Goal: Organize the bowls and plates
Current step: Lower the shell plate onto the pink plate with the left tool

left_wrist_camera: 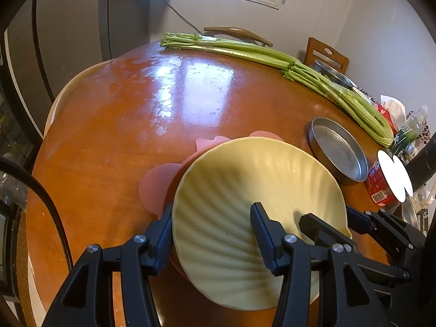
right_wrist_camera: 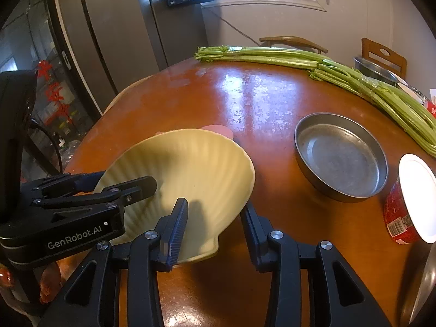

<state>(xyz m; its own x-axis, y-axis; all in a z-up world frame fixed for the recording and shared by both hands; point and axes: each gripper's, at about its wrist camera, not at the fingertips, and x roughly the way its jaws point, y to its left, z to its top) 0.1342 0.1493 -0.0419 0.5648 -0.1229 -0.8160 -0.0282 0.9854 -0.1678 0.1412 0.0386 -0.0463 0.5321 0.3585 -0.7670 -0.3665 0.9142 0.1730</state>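
The round wooden table, glossy reddish-brown with window glare across its top, carries everything here, and the yellow shell-shaped plate near its front edge serves as the landmark. Far beyond the plate, along the table's back and right rim, lies a long bundle of celery, its stalks fibrous and pale green. To the right of the plate, apart from it, sits a shallow round metal pan, dull grey and empty, and further right of that a red tub with a white lid lies on its side. The plate itself is matte, ribbed with fan-like ridges that spread from a narrow hinge end at the near edge to a broad scalloped far edge, so its long axis runs away from both hands; it looks tilted, far edge raised, over a flat pink scalloped mat that peeks out on its left and far sides. Both tools meet the plate at its near end. The left gripper straddles the plate's left rim, jaws partly open, one outside the rim and one over the ribbed inside; contact is likely, though pad pressure is not clearly shown. The right gripper has its jaws narrowed on the plate's near right rim, apparently clamping it. The right hand thus seems to bear the plate, and the metal pan lies on its side.
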